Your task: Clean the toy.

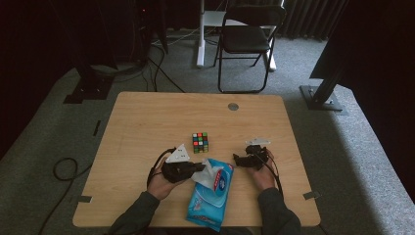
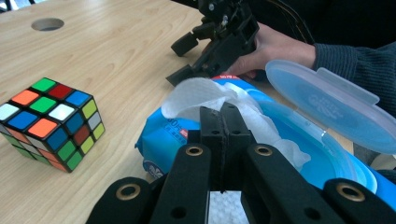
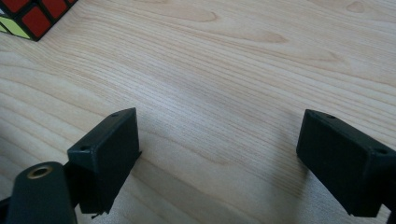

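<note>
left fingers clenched on wipe; right fingers released; cube beside pack.

Left gripper clamped on wipe

Lab (camera-rig posts, carpet).

From my remote station I see a wooden table on grey carpet, a black folding chair beyond it, dark curtains behind, and dim lighting.
</note>
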`<state>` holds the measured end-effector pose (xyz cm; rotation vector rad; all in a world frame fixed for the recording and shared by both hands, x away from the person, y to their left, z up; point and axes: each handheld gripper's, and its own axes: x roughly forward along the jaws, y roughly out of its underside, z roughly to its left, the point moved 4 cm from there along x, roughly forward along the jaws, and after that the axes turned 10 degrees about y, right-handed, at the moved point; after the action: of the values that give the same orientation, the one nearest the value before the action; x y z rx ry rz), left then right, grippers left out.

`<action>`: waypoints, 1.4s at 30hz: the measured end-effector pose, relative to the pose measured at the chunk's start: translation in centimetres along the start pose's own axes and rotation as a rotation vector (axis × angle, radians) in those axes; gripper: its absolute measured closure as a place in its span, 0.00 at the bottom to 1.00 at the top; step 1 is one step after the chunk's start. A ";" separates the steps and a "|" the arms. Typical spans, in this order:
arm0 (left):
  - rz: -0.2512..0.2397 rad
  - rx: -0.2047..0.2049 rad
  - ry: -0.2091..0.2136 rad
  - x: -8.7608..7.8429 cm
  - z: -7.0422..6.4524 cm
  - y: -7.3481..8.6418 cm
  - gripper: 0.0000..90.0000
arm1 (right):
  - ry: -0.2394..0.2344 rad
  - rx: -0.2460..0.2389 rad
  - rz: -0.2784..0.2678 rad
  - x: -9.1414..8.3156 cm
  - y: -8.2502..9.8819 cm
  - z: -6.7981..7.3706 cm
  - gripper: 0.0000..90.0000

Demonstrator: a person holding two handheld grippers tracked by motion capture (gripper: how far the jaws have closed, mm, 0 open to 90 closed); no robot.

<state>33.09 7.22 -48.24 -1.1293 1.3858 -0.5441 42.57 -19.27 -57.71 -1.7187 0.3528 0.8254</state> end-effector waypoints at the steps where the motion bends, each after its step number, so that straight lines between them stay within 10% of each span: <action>1: -0.003 0.000 -0.003 -0.1 0.0 -0.1 1.00 | 0.000 0.000 0.000 0.0 0.0 0.0 0.14; 42: -0.136 0.004 -0.114 -4.5 0.8 -2.0 1.00 | 0.000 0.000 0.000 0.0 0.0 0.0 0.14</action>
<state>33.59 10.50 -44.48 -1.2385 1.2154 -0.5703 42.56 -19.27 -57.71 -1.7187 0.3526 0.8260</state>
